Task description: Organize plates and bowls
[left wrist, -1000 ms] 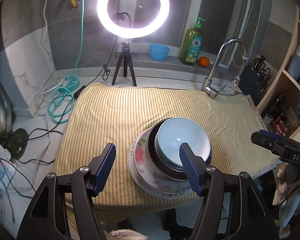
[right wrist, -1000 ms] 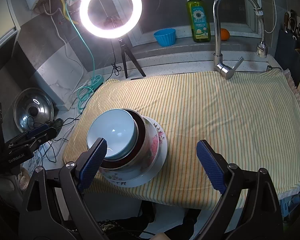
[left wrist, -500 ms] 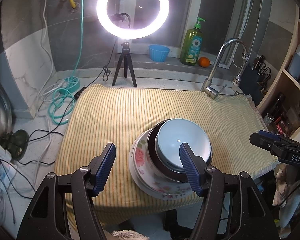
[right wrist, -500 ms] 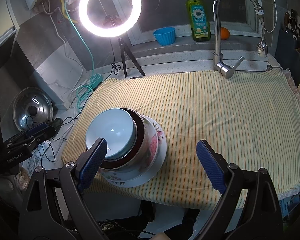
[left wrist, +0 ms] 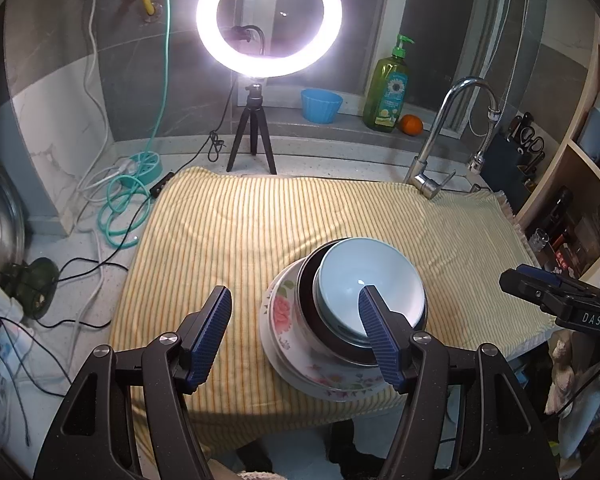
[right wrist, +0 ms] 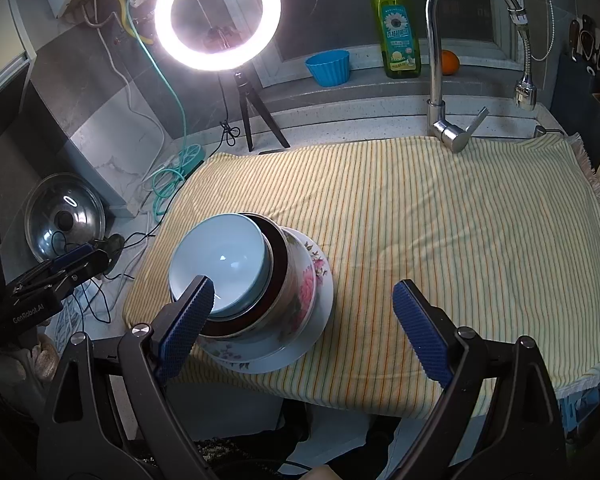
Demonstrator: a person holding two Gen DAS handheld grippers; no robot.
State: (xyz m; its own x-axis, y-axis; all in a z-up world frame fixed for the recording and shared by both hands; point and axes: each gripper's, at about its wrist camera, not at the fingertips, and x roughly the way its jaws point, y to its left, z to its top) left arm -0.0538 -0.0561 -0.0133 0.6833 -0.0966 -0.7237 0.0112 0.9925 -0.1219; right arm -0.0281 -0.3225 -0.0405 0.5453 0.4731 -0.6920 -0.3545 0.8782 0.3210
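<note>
Nothing has really moved since the earlier frames: both tongs hang in the same spots and the dish stack sits where it was.

Left gripper (left wrist: pixel 296 330) has its blue-padded jaws spread apart with nothing between them, just striped cloth underneath. Its right-hand pad overlaps the light blue bowl (left wrist: pixel 370 276) in the picture, but I can't tell any contact there. Right gripper (right wrist: pixel 302 322) is also wide apart and empty; its left-hand pad sits in front of the same bowl's near rim, and again contact isn't readable.

So the stack: light blue bowl on top, nested in a dark brown bowl (left wrist: pixel 310 280), which sits in a floral bowl (right wrist: pixel 302 280) with pink roses, all on a white floral plate (left wrist: pixel 328 380) at the bottom. The whole pile rests on the yellow striped towel (right wrist: pixel 440 220), near its front edge, toward the left side in the right wrist view.

Further out, a chrome faucet (right wrist: pixel 436 60) stands at the back edge of the towel. On the ledge behind are a green soap bottle (right wrist: pixel 398 36), an orange (right wrist: pixel 449 62) and a small blue cup (right wrist: pixel 328 66). A lit ring light (left wrist: pixel 269 18) on a tripod stands back left, with a teal hose (left wrist: pixel 130 208) coiled beside the towel and a pot lid (right wrist: pixel 64 222) leaning at far left.
</note>
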